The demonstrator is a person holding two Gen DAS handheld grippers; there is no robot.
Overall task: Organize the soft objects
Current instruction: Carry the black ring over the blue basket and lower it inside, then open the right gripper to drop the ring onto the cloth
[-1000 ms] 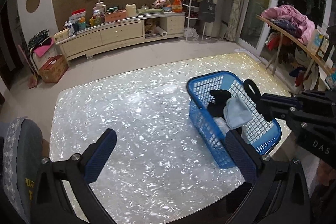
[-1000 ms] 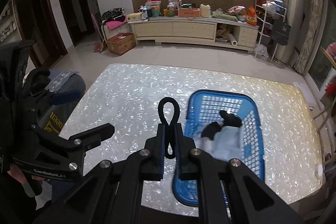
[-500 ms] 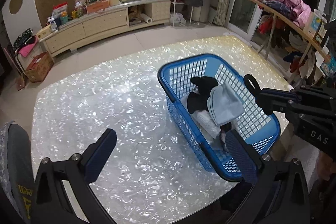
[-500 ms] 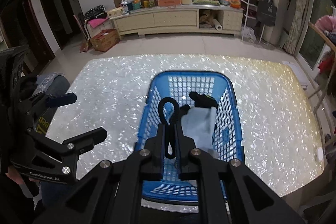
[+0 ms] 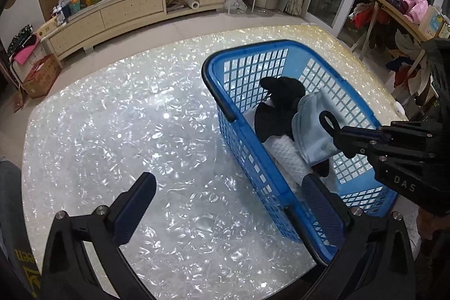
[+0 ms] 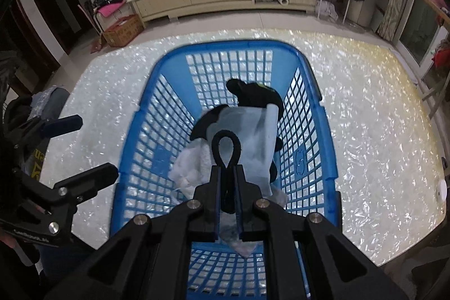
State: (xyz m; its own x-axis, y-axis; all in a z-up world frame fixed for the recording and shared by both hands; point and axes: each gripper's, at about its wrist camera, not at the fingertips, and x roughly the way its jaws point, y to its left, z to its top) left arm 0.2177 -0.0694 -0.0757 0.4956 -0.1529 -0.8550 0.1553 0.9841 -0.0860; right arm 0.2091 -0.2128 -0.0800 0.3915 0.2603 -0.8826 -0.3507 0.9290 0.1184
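Your right gripper (image 6: 226, 182) pinches black loop (image 6: 225, 148) above blue basket (image 6: 137, 131) of soft items; your left gripper (image 5: 225, 196) gapes wide, empty, over table (image 5: 112, 117).

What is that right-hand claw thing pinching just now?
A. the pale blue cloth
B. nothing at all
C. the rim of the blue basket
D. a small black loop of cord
D: the right gripper has its fingers closed on a black loop that sticks up between them, held above the blue basket, over the pale blue cloth lying inside.
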